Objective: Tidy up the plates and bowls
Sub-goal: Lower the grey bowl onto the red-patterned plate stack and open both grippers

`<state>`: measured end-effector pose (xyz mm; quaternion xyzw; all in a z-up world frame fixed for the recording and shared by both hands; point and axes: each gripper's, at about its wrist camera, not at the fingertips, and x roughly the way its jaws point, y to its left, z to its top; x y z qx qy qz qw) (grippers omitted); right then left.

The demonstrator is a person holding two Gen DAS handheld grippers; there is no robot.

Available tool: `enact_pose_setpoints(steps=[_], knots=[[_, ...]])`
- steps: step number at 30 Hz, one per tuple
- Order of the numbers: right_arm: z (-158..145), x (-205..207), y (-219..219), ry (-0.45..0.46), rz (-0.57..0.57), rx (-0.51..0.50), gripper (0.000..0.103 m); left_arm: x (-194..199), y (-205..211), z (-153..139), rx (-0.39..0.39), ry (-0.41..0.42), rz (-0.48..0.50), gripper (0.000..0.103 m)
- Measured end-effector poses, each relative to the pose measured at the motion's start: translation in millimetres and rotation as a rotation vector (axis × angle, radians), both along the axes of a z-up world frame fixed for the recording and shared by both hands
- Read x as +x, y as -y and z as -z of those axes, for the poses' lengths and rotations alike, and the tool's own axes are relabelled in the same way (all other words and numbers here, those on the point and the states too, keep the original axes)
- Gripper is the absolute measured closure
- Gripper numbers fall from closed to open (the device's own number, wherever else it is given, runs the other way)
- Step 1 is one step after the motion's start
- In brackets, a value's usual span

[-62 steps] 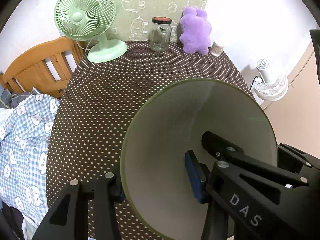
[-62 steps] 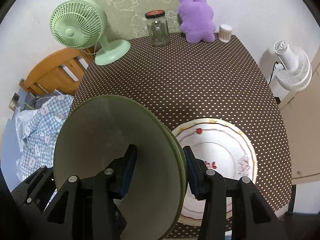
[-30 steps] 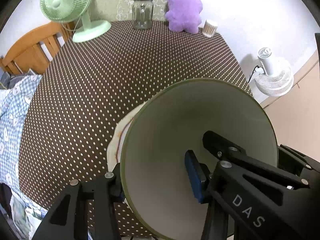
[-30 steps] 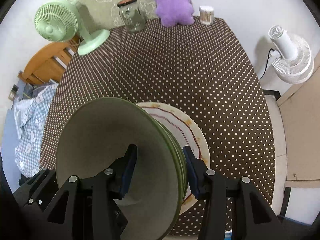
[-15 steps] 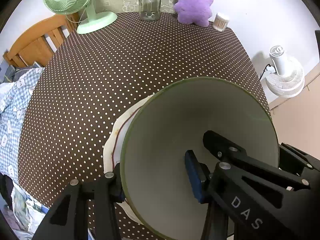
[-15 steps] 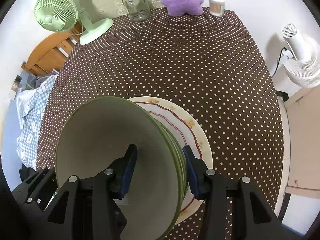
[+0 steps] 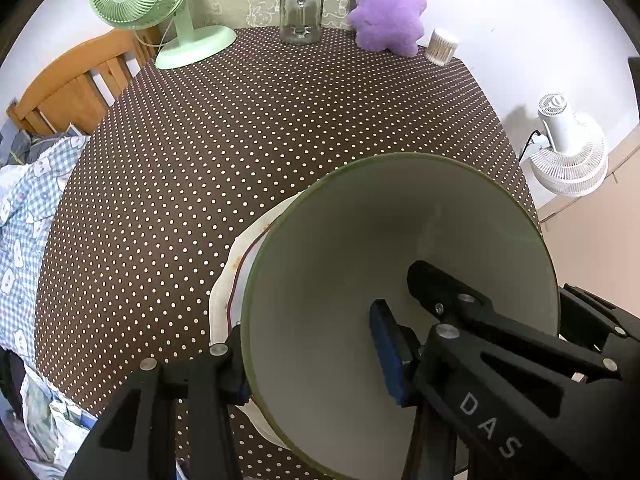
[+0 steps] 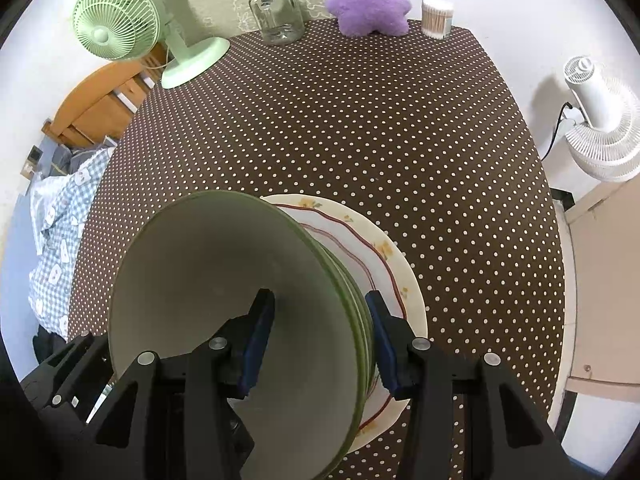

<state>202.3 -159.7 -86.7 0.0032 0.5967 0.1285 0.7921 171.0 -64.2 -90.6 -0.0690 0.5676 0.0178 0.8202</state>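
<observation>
— Where are you with it?
— Both my grippers, left [image 7: 316, 356] and right [image 8: 320, 332], clamp the green bowl's [image 8: 224, 300] rim over the plate [image 8: 384, 264] at the table's [image 8: 360, 120] six o'clock. Setting down and release remain.

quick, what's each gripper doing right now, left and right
Left gripper: closed on the rim of the green bowl.
Right gripper: closed on the opposite rim of the same green bowl, over the floral plate.

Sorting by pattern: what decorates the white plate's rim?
Red wavy line with yellow flowers on the white plate; right wrist view.
</observation>
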Motion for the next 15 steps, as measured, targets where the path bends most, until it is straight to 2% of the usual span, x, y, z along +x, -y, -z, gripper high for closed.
enact_pose_setpoints(steps=[7,8,13,15], knots=[[-8.4,-9.4,-0.6,0.04,-0.01,-0.03,0.052,-5.9,1.6,-3.1,-0.001,0.028,0.009,0.045],[-9.3,-10.6,0.5,0.045,-0.01,-0.032,0.052,-6.4,1.5,-2.9,-0.002,0.028,0.01,0.039],[-11.4,-15.4,4.6,0.057,0.017,-0.054,0.036,-11.5,0.7,-8.1,-0.008,0.042,0.016,0.033],[-16.7,-17.5,5.2,0.073,0.02,-0.062,0.034,-13.0,1.2,-13.8,-0.004,0.055,0.027,0.032]])
